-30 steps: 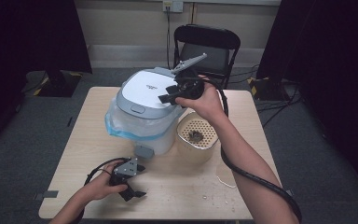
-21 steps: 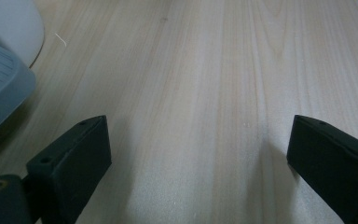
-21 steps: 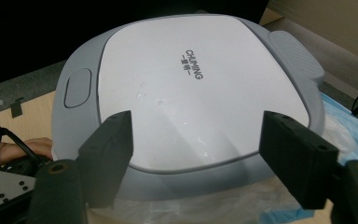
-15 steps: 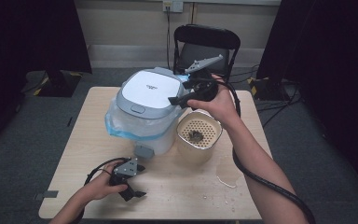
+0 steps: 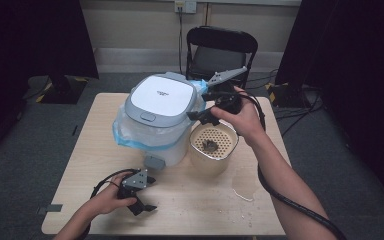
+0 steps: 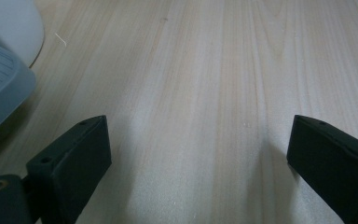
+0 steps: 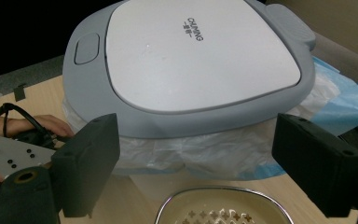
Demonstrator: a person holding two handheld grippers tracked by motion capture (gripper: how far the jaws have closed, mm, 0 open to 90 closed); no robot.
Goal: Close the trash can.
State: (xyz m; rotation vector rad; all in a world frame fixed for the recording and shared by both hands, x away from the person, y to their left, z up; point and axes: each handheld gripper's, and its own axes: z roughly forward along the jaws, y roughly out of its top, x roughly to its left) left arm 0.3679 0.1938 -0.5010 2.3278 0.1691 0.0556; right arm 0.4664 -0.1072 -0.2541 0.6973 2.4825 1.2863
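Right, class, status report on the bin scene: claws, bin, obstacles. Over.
Right claw open, jaws just opened, empty, beside bin lid. Left claw open on table. Strainer sits by bin.

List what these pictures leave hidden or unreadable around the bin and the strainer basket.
- Bin inside: hidden in the high view and the right gripper view by its shut lid.
- Scraps in the strainer basket: too small to identify in the high view.
- Strainer basket in the right gripper view: cut off by the bottom edge.
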